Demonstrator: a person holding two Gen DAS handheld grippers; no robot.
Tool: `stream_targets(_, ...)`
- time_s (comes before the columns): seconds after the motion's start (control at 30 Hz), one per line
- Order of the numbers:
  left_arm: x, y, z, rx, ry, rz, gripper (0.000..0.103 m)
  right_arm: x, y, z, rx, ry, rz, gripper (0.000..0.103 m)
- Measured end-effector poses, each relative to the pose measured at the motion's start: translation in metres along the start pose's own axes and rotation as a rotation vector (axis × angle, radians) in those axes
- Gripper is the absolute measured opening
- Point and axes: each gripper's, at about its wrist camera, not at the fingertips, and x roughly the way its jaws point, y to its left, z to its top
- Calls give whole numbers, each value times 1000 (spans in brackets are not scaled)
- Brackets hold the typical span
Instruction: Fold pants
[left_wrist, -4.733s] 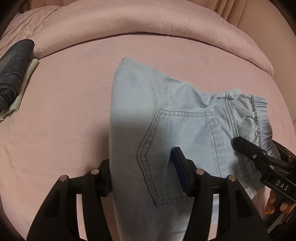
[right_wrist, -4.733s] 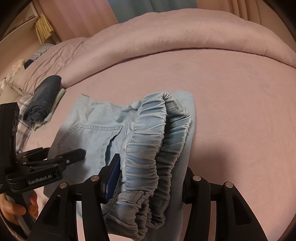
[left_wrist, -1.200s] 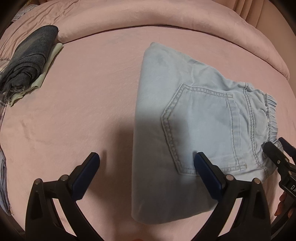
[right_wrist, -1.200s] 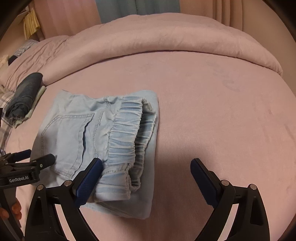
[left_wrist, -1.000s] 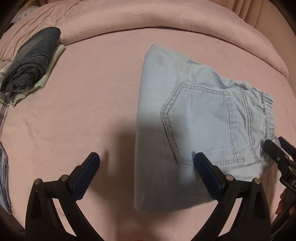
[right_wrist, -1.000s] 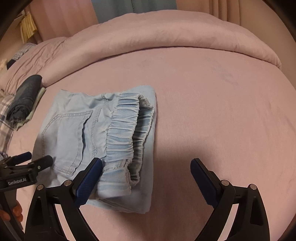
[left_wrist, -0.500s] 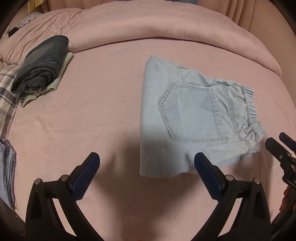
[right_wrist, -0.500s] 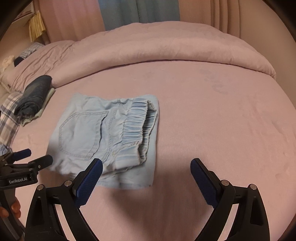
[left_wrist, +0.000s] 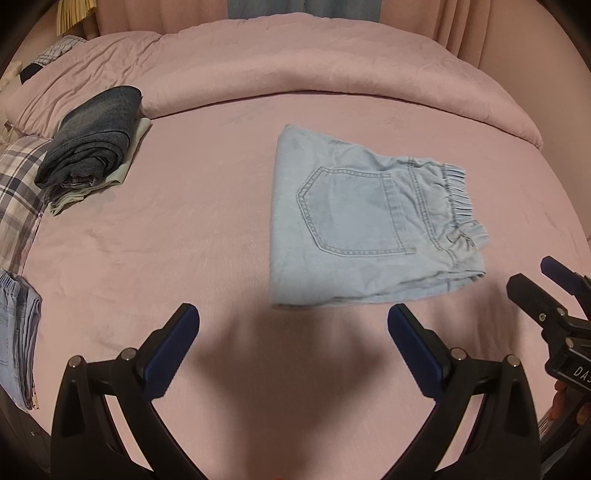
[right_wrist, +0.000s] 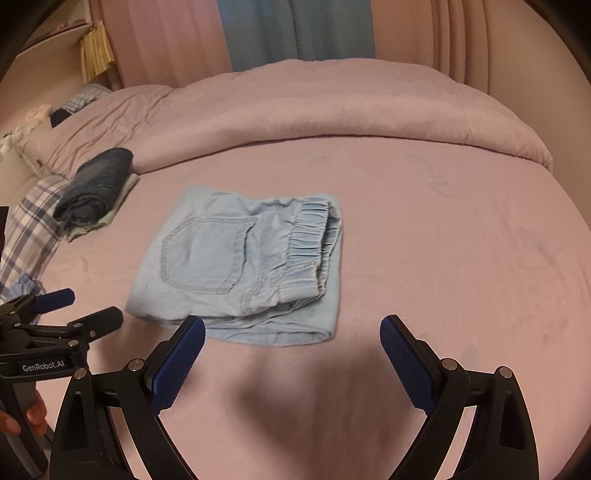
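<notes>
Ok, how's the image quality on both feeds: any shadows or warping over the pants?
Left wrist view: the tongs' shadow falls short of the folded pants, which look sharp; the bed bows with fisheye. Right wrist view: a shadow reaches the near hem of the pants; the corners go black, and there is no glare.

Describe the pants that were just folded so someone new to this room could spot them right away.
On the pink bed, look mid-mattress, right of the dark rolled denim. The light blue pants lie flat, folded square, alone: pale wash, a stitched back pocket facing up, gathered elastic waistband on the right.
</notes>
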Motion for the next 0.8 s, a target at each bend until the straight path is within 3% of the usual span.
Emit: stream_targets(0.8, -50, -6, -9, 5, -92, -64, 102, -56, 28, -8, -67, -123, 2, 95)
